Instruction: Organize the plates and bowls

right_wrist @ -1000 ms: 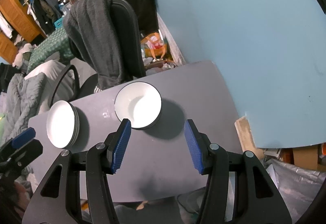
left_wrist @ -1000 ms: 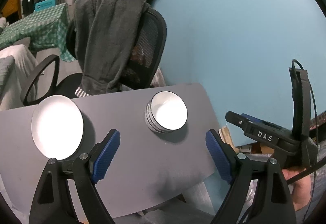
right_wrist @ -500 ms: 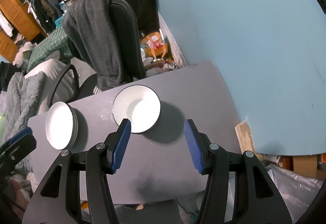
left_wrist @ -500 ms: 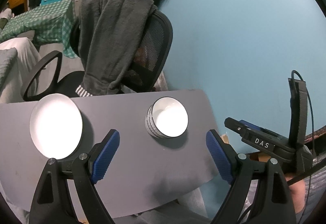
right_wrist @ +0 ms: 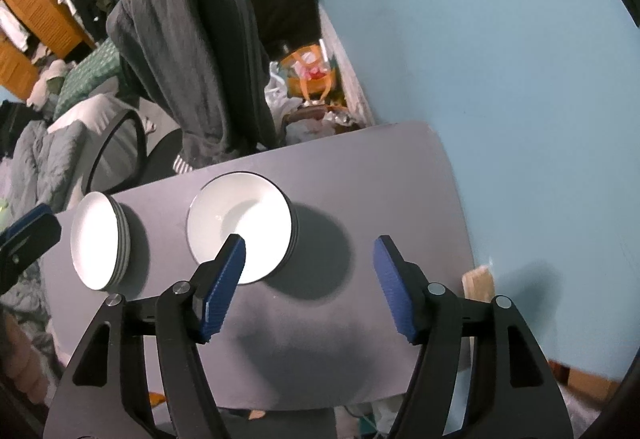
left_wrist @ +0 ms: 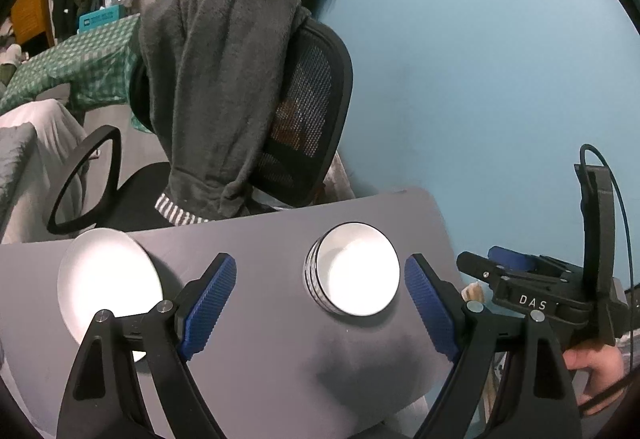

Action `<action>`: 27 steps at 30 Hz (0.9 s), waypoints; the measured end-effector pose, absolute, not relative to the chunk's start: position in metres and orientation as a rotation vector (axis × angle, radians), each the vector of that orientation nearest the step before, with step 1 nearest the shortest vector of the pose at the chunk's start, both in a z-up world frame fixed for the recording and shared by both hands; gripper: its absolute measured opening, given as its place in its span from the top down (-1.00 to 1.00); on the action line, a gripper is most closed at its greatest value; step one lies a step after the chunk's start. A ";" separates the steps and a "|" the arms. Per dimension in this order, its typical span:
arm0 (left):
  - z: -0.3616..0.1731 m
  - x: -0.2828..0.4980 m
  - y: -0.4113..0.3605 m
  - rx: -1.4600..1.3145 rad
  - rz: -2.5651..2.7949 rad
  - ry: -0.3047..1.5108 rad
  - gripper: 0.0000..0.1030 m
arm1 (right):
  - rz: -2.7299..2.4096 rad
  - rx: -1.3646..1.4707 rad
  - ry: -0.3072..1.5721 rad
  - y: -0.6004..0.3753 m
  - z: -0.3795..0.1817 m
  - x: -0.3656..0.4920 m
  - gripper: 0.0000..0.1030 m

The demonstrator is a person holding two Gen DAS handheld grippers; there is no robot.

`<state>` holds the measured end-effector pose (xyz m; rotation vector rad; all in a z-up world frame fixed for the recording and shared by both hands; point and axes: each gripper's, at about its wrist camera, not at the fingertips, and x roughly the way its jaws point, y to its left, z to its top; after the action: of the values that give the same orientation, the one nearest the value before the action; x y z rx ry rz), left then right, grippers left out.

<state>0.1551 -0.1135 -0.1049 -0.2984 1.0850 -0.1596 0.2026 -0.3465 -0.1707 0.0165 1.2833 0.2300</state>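
Overhead, both tongs stood apart and empty above the bench: the left tongs wide, the right tongs having just opened further, gripping nothing.

On the matt, smooth grey table stand glossy white bowls and plates that look ceramic, while behind the table a chair of black mesh carries a fuzzy grey cloth.

dim room, overhead light; blown-out white dishes (fisheye edges bend).
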 end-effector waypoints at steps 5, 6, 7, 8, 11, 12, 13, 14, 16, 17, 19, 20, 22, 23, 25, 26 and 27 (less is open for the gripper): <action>-0.132 0.178 -0.125 -0.290 -0.141 1.139 -0.69 | 0.291 0.006 1.341 -0.348 -0.204 0.225 -0.29; -0.141 0.184 -0.128 -0.280 -0.133 1.157 -0.69 | 0.298 0.005 1.348 -0.348 -0.209 0.228 -0.29; -0.146 0.188 -0.131 -0.272 -0.132 1.168 -0.69 | 0.305 0.006 1.358 -0.348 -0.215 0.232 -0.29; -0.152 0.192 -0.134 -0.256 -0.124 1.180 -0.66 | 0.317 0.011 1.369 -0.348 -0.222 0.236 -0.29; -0.173 0.202 -0.142 -0.234 -0.113 1.225 -0.62 | 0.367 0.031 1.421 -0.346 -0.244 0.245 -0.29; -0.178 0.205 -0.143 -0.239 -0.113 1.239 -0.62 | 0.377 0.039 1.436 -0.346 -0.252 0.247 -0.29; -0.184 0.208 -0.144 -0.244 -0.111 1.255 -0.62 | 0.385 0.043 1.448 -0.346 -0.258 0.250 -0.29; -0.189 0.210 -0.144 -0.254 -0.107 1.272 -0.62 | 0.398 0.046 1.465 -0.344 -0.266 0.252 -0.29; -0.202 0.215 -0.145 -0.274 -0.100 1.313 -0.62 | 0.418 0.052 1.483 -0.342 -0.275 0.256 -0.29; -0.211 0.218 -0.146 -0.284 -0.100 1.342 -0.62 | 0.426 0.058 1.483 -0.342 -0.278 0.257 -0.29; -0.221 0.221 -0.148 -0.280 -0.098 1.376 -0.62 | 0.435 0.058 1.479 -0.340 -0.283 0.259 -0.29; -0.226 0.221 -0.150 -0.270 -0.093 1.389 -0.62 | 0.444 0.057 1.483 -0.338 -0.285 0.260 -0.29; -0.235 0.221 -0.154 -0.245 -0.078 1.405 -0.62 | 0.455 0.046 1.498 -0.334 -0.291 0.262 -0.29; -0.239 0.221 -0.155 -0.231 -0.066 1.414 -0.58 | 0.456 0.034 1.506 -0.332 -0.294 0.263 -0.29; -0.247 0.221 -0.158 -0.221 -0.057 1.432 -0.49 | 0.460 0.010 1.523 -0.328 -0.299 0.265 -0.29; -0.250 0.221 -0.159 -0.222 -0.053 1.441 -0.44 | 0.462 -0.002 1.535 -0.326 -0.302 0.265 -0.29; -0.252 0.221 -0.159 -0.227 -0.052 1.447 -0.41 | 0.461 -0.009 1.542 -0.326 -0.304 0.266 -0.29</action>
<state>0.2207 -0.1594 -0.2523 -0.2266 1.4472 -0.0521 0.2664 -0.3259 -0.3039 -0.0093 1.5423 0.4606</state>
